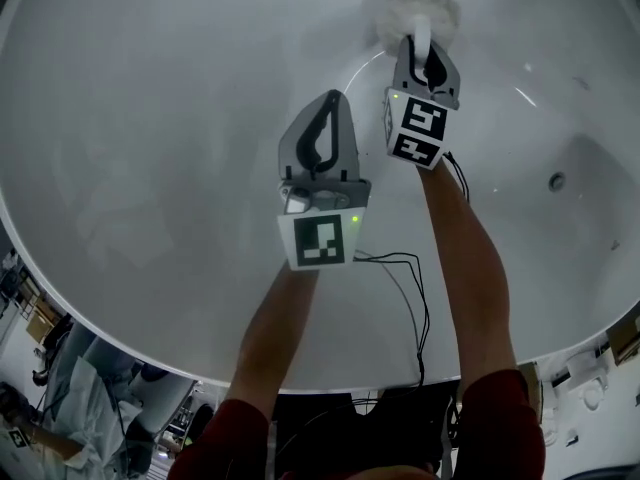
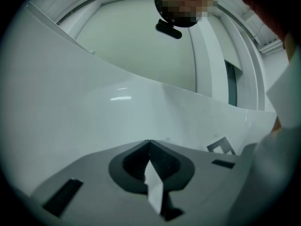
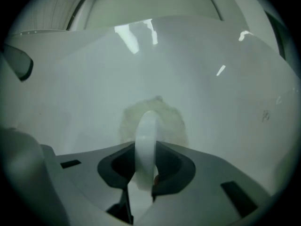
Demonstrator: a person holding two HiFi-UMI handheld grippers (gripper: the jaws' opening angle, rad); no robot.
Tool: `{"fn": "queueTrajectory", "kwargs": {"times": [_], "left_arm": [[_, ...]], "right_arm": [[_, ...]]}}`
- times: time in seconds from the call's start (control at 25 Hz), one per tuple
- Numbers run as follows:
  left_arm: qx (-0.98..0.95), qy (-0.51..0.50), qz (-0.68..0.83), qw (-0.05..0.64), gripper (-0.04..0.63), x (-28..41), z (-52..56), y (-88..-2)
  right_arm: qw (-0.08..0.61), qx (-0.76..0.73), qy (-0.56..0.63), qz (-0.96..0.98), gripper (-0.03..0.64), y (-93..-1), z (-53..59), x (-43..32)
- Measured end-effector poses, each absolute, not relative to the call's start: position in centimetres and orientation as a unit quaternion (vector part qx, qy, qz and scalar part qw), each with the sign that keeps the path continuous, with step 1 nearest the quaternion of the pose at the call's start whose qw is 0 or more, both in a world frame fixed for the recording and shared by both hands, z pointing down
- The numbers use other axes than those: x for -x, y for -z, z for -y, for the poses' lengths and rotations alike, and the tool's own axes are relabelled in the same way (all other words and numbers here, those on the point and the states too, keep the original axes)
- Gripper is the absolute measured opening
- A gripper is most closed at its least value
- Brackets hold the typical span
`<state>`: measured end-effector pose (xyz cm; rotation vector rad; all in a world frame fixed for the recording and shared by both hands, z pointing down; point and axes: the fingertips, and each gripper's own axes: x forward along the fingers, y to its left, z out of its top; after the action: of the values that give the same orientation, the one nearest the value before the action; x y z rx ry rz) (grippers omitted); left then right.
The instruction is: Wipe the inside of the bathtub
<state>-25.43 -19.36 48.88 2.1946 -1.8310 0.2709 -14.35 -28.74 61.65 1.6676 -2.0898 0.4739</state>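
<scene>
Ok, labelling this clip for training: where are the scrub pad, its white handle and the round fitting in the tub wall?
scrub pad (image 1: 400,10), head view, fluffy edge left of handle.
white handle (image 3: 146,135), right gripper view, arch above the jaws.
round fitting (image 1: 556,180), head view, its centre.

No view takes in the whole bathtub (image 1: 140,108); the frame edges cut it off. The right gripper (image 1: 421,40) covers the near side of the fluffy pad (image 1: 443,6). In the right gripper view we get the pad only as a hazy patch behind the white handle (image 3: 146,140). The small round fitting (image 1: 557,180) on the tub wall is too small to identify. The clutter (image 1: 40,318) beyond the rim is cropped and unreadable.
</scene>
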Motion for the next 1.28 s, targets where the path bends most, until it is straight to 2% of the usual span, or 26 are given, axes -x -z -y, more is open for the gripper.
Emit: {"fn": "queueTrajectory", "kwargs": {"times": [0.28, 0.56, 0.64, 0.76, 0.84, 0.92, 1.0, 1.08, 1.16, 1.28], "left_arm": [[-0.771, -0.083, 0.62, 0.122, 0.015, 20.9, 18.2, -44.8], [-0.806, -0.099, 0.573, 0.112, 0.015, 7.8, 14.6, -45.1], [-0.813, -0.103, 0.562, 0.111, 0.015, 6.2, 14.7, -45.3], [-0.803, -0.093, 0.578, 0.109, 0.015, 9.1, 22.8, -44.9], [-0.795, -0.1, 0.589, 0.106, 0.015, 10.5, 29.5, -47.9], [-0.801, -0.124, 0.577, 0.101, 0.015, 9.1, 32.4, -51.5], [-0.816, -0.126, 0.556, 0.097, 0.015, 4.1, 31.5, -51.7], [-0.839, -0.104, 0.525, 0.097, 0.015, -5.1, 26.1, -47.8], [-0.866, -0.086, 0.483, 0.102, 0.015, -18.5, 16.6, -43.5], [-0.894, -0.09, 0.431, 0.078, 0.015, -37.8, 3.2, -42.2]], "right_arm": [[0.158, -0.62, -0.187, 0.745, 0.092, -54.6, 24.1, 10.2], [0.14, -0.667, -0.195, 0.706, 0.092, -53.5, 16.9, -4.1], [0.141, -0.678, -0.195, 0.695, 0.092, -53.3, 15.9, -6.5], [0.143, -0.678, -0.178, 0.699, 0.092, -52.1, 23.8, -4.8], [0.141, -0.674, -0.183, 0.701, 0.092, -55.3, 30.4, -3.9], [0.132, -0.683, -0.207, 0.688, 0.092, -59.4, 32.3, -5.4], [0.134, -0.701, -0.207, 0.669, 0.092, -59.2, 30.5, -10.6], [0.141, -0.732, -0.19, 0.639, 0.092, -54.6, 24.1, -20.2], [0.135, -0.77, -0.18, 0.597, 0.092, -50.0, 13.0, -33.4], [0.119, -0.803, -0.18, 0.555, 0.092, -48.8, -2.0, -52.1]]}}
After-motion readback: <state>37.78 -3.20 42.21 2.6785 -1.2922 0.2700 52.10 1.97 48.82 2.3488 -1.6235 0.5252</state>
